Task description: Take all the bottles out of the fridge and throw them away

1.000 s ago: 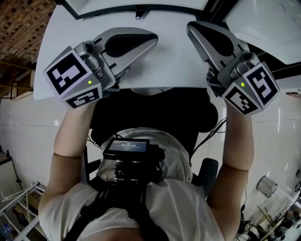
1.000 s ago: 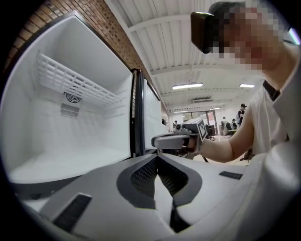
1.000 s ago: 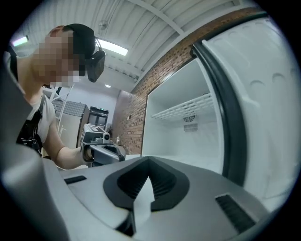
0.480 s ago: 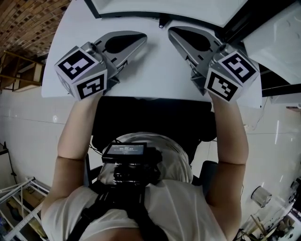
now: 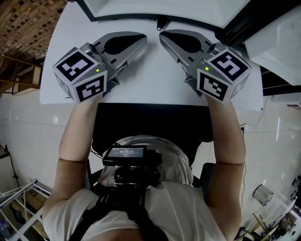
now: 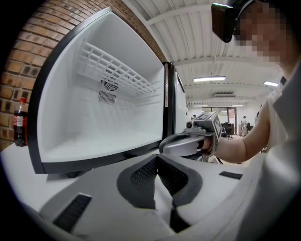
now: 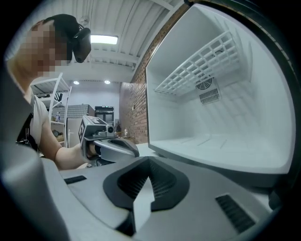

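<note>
White table (image 5: 150, 80) is spreading across the head view, and the person is holding both tools low over it, side by side, with their noses pointing toward the fridge (image 5: 155, 5) at the top edge. The left claw (image 5: 139, 39) and the right claw (image 5: 164, 37) are sitting near each other, with their tips apart. In the left gripper view, that claw's jaws are pressing together with nothing between them. The fridge is standing open just beyond, showing its white inside and a wire shelf (image 6: 117, 70) high up. A dark bottle (image 6: 19, 121) with a red label is standing upright on the table just outside the fridge's left wall, against the brick wall (image 6: 42, 42). In the right gripper view, that claw's jaws are likewise pressing together on nothing. The open fridge is filling the right side, and the other tool is showing at the left.
</note>
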Demonstrator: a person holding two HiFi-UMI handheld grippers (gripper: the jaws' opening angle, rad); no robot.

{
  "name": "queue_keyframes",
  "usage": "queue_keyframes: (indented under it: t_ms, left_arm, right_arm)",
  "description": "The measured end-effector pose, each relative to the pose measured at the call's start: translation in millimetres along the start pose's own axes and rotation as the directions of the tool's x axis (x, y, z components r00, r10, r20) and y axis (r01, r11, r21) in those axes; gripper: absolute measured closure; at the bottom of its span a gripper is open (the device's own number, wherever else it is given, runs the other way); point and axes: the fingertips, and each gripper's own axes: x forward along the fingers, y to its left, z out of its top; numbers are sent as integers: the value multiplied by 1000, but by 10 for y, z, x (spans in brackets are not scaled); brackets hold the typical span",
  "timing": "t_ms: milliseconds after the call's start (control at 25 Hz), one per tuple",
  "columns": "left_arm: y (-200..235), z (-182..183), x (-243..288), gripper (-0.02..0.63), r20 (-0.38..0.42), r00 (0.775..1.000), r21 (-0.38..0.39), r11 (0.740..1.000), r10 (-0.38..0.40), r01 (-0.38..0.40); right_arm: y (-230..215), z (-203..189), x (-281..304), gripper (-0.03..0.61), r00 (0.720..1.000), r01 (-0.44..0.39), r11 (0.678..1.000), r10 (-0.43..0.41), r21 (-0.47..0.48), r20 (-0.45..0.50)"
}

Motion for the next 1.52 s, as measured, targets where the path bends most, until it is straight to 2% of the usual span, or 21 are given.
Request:
queue_keyframes:
  t_ms: [1520]
  left_arm:
    - [-35, 24, -32, 614, -5, 1000, 4, 1000, -12, 12]
  right_arm:
    - [41, 13, 13, 577, 1000, -14, 1000, 14, 3, -6]
